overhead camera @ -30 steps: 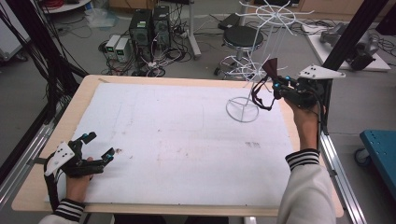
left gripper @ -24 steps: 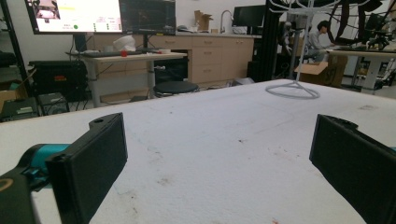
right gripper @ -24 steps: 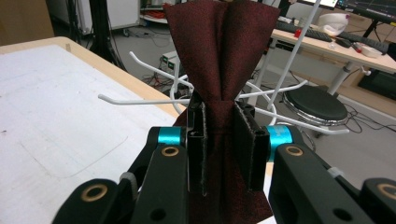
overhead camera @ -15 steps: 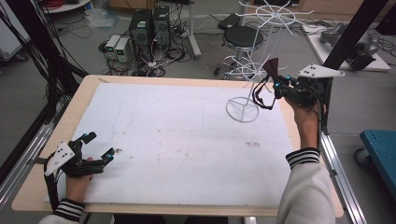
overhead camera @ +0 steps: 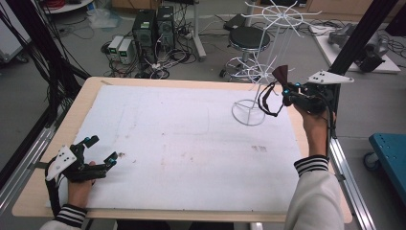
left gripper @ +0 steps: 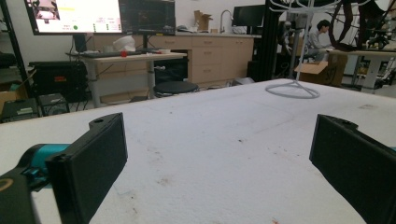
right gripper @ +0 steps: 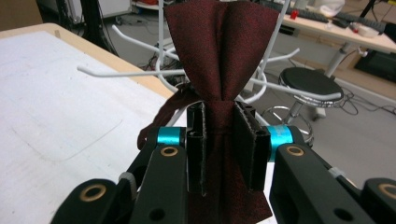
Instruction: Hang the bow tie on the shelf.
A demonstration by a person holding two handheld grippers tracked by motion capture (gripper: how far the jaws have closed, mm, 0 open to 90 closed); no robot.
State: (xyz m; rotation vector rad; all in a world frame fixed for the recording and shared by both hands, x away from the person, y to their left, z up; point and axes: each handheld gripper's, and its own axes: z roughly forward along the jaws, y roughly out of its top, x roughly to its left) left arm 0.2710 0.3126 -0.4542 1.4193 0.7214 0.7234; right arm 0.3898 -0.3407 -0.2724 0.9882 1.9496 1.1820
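1. The right tool (overhead camera: 280, 91) is pinching a dark red bow tie (right gripper: 223, 51) right at its middle, where the cloth is bunched into a knot.
2. The bow tie is up in the air at the far right side of the bench (overhead camera: 191, 81), just beside the white wire rack (overhead camera: 268, 52). Its thin strap (overhead camera: 264, 100) hangs down in a loop under the tool.
3. In the right gripper view, the rack's white arms (right gripper: 121, 72) poke out just behind the bow tie.
4. The bow tie looks soft and very light. It will flop and fold if you take it by a wing.
5. The knot in the middle is the best place to take hold, I think. It is the thickest, firmest part, and both wings then stay spread out like a fan.
6. The strap is floppy and can swing. It could catch on a wire arm, so it needs a slow, gentle move.
7. The rack looks thin and light too. A bump might tip it over.
8. The left tool (overhead camera: 98, 149) lies low on the near left of the bench. Its jaws are spread wide, with nothing between them.
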